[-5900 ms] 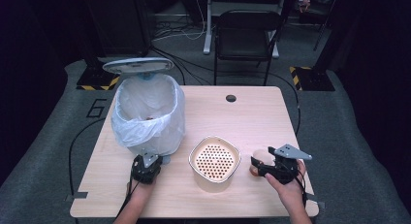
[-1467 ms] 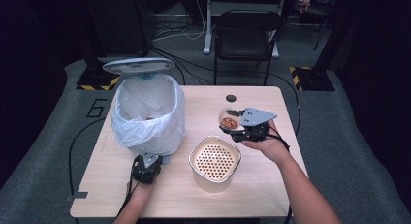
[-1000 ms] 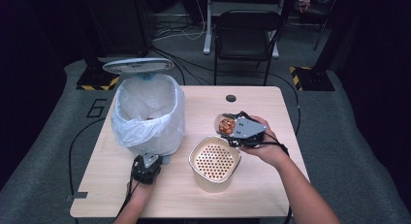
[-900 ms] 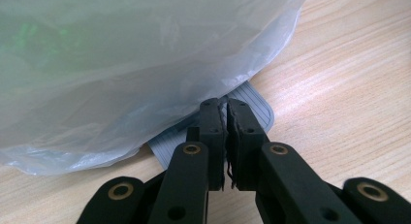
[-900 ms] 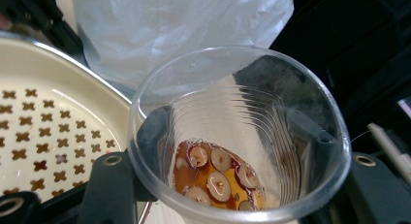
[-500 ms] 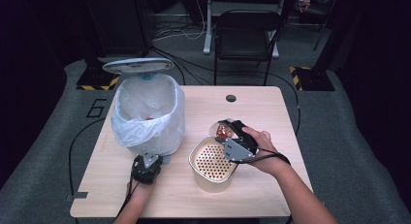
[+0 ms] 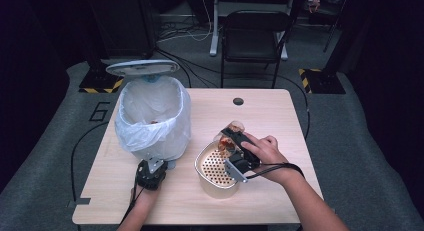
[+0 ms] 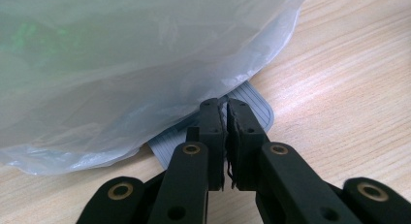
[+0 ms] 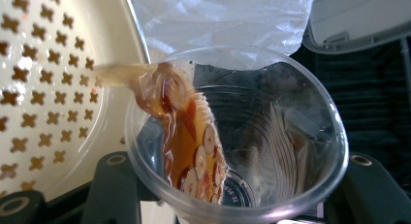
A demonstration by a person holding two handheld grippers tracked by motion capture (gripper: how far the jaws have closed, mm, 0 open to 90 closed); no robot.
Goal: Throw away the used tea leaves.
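A clear plastic cup (image 7: 230,132) lies tipped on its side over the rim of a cream perforated strainer (image 7: 214,172), with my right gripper (image 7: 231,142) shut on it. In the right gripper view, brown liquid with sliced pieces (image 9: 189,136) runs out over the lip of the cup (image 9: 295,136) toward the strainer (image 9: 53,88). My left gripper (image 7: 152,166) rests at the foot of a bin lined with a white bag (image 7: 152,116). Its jaws are shut over the grey ribbed pedal (image 8: 257,107), under the bag (image 8: 121,64).
The bin's lid (image 7: 142,67) stands raised behind the bin. A round hole (image 7: 238,101) sits in the wooden table (image 7: 270,116) near its far edge. A black chair (image 7: 252,38) stands beyond the table. Cables trail off the table's front and right side.
My right gripper has carried the cup left and down to the strainer's rim and tipped it further, and its contents now spill out. The left gripper has stayed at the pedal.
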